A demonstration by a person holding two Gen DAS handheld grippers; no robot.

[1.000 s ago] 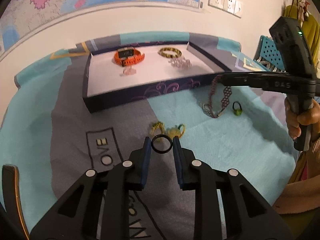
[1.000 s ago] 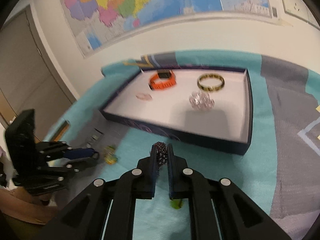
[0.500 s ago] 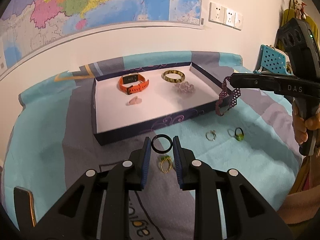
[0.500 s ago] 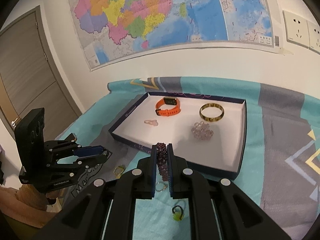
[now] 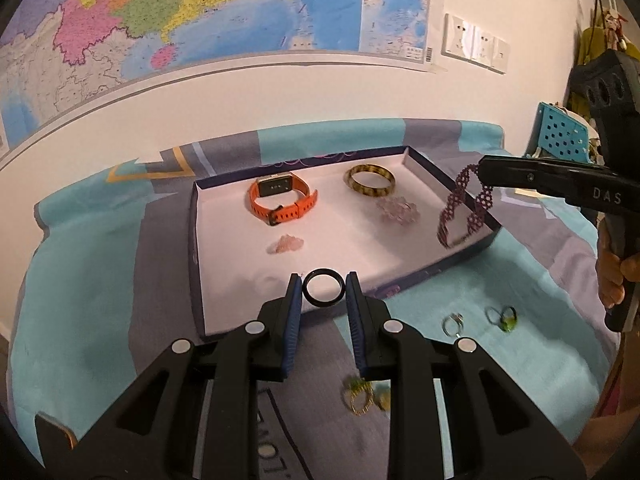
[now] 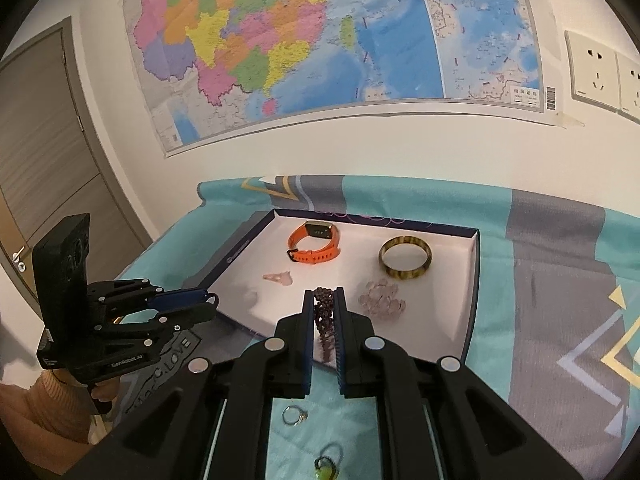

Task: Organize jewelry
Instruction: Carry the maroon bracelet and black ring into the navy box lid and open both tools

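My left gripper (image 5: 323,289) is shut on a black ring (image 5: 323,289), held over the near edge of the dark blue tray (image 5: 195,240). My right gripper (image 6: 323,308) is shut on a purple beaded bracelet (image 6: 323,316) that hangs over the tray's (image 6: 474,280) near right part; it also shows in the left wrist view (image 5: 460,210). In the tray lie an orange watch (image 5: 280,200), a tortoiseshell bangle (image 5: 370,180), a clear bead bracelet (image 5: 398,210) and a small pink piece (image 5: 285,245).
On the teal and grey cloth (image 5: 100,280) in front of the tray lie a silver ring (image 5: 454,324), a green-stone ring (image 5: 505,319) and gold earrings (image 5: 362,394). A wall with a map stands behind. A door (image 6: 40,140) is at the left.
Both grippers rose and moved forward to the tray, carrying the black ring and the purple bracelet. The bracelet came off the cloth and now hangs over the tray.
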